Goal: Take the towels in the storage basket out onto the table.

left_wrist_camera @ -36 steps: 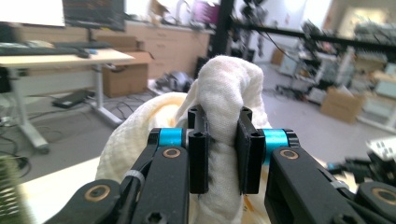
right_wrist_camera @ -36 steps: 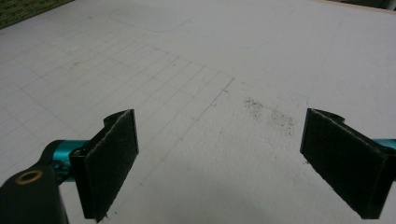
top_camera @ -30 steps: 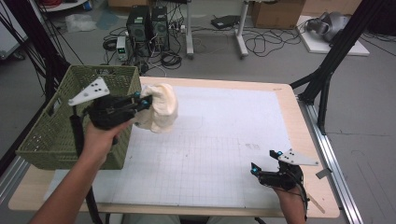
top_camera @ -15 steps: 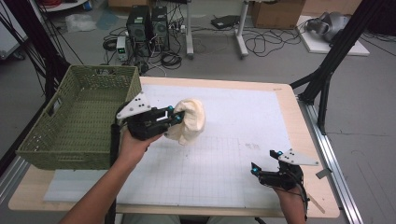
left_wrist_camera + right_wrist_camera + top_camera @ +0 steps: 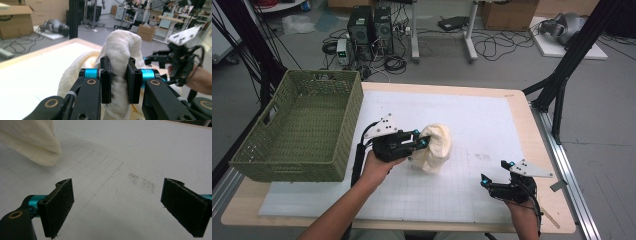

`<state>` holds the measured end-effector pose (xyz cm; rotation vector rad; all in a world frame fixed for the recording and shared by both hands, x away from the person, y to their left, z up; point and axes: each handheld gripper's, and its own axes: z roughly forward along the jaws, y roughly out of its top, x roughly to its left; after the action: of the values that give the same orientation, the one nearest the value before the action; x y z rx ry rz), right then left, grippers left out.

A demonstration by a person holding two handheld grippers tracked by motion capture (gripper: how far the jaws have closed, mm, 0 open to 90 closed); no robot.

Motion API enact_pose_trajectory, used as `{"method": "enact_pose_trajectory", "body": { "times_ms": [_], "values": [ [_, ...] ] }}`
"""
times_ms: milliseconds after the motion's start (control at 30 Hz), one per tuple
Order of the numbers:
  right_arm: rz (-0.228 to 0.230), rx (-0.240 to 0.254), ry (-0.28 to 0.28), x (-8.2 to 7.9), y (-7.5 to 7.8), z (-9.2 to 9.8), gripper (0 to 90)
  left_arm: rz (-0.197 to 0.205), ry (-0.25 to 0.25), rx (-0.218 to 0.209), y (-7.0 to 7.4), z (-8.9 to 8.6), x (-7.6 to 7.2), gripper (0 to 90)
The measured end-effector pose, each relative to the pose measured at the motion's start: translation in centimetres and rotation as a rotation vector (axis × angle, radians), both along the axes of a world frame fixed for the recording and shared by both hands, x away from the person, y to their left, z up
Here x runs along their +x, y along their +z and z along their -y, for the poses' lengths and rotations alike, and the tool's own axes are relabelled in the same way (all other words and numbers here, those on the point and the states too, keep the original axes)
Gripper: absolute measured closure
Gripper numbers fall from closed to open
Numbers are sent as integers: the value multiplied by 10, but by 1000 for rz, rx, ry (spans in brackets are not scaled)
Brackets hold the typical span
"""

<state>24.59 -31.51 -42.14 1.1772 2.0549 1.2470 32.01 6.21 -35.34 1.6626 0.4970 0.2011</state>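
One cream cloth (image 5: 434, 146) clamped in left gripper (image 5: 421, 140) mid-table, one green basket (image 5: 302, 127) at table's left edge, right gripper (image 5: 496, 173) released near front-right corner.

The table (image 5: 522, 107) carries a mat (image 5: 482, 125) over most of its top. On the table's left end stands the basket (image 5: 297, 130), its far side reaching past the mat's far edge. Just right of the basket, over the middle of the mat, is the left gripper (image 5: 419, 142), with the cloth (image 5: 434, 147) directly to its right. Well apart, at the near right corner, sits the right gripper (image 5: 496, 172). Behind the table, on the floor, stand computer towers (image 5: 369, 25) amid cables (image 5: 499, 47).
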Motion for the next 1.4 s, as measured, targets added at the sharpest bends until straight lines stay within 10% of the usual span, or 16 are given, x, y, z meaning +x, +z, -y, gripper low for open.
{"method": "enact_pose_trajectory", "body": {
  "times_ms": [233,467,700,1400],
  "values": [
    [0,-4,6,1,-1,-2,106,-61,112,62,-35,4,26,769],
    [-6,-9,8,2,-2,-2,106,-89,309,228,-60,-2,51,737],
    [-14,-13,8,2,-3,-1,106,-117,441,267,-63,-14,58,448],
    [-58,-45,98,29,0,-35,106,-83,314,123,-62,-67,-1,192]
  ]
}}
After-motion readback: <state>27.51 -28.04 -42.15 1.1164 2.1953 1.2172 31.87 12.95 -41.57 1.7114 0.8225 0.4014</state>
